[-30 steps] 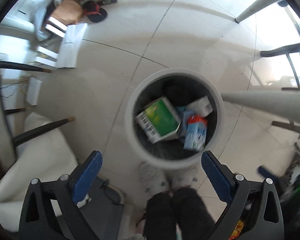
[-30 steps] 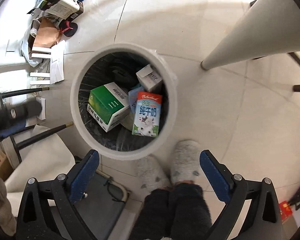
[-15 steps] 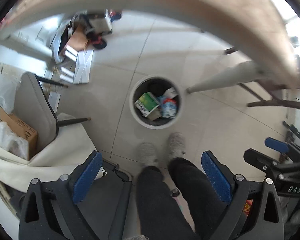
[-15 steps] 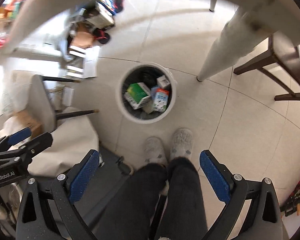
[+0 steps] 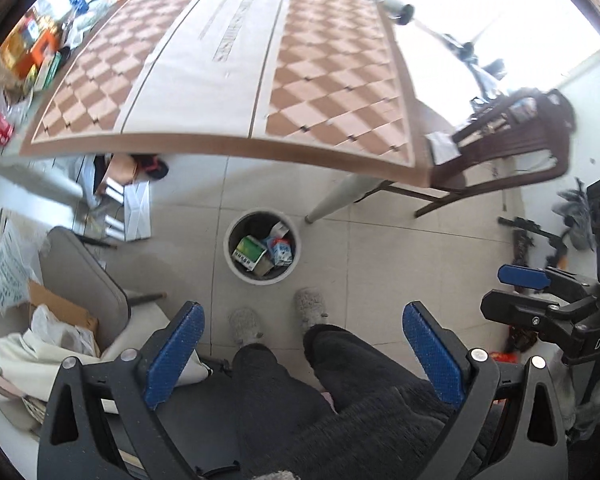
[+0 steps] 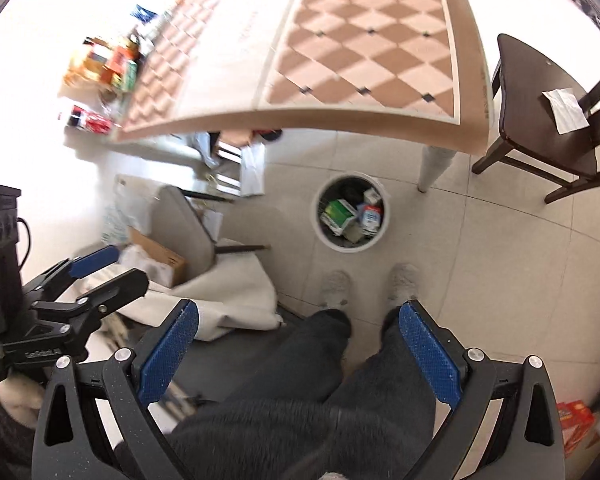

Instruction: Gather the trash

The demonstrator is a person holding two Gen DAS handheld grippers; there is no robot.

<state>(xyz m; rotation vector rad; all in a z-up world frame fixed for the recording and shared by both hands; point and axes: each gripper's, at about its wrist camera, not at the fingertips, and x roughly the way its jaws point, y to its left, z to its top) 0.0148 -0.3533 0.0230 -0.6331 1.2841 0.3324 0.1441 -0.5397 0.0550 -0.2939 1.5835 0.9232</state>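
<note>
Both grippers are held high above the floor, looking down past the person's dark trouser legs and grey slippers. The left gripper (image 5: 300,354) has its jaws spread wide with nothing between them, and the right gripper (image 6: 298,350) is just as wide and empty.

The collected trash sits in a round white waste bin (image 5: 236,268) on the tiled floor, just beyond the slippers at 12 o'clock from the left gripper and slightly toward 1 o'clock from the right one. Inside it lie a green-and-white carton box (image 5: 249,254), a blue-and-white milk carton (image 5: 282,255) with a red top, and a small white box (image 5: 280,230) toward the far rim.

The chequered worktop (image 5: 236,92) at 12 o'clock looks bare over most of its surface; coloured boxes and packets (image 5: 32,56) crowd its far left end at 10 o'clock. If any of those are trash, they are probably light, thin cardboard that dents easily, so a grip across the narrower flat faces near the middle, with gentle closing, should hold them without crushing. Glossy print may make them a little slippery.
</note>
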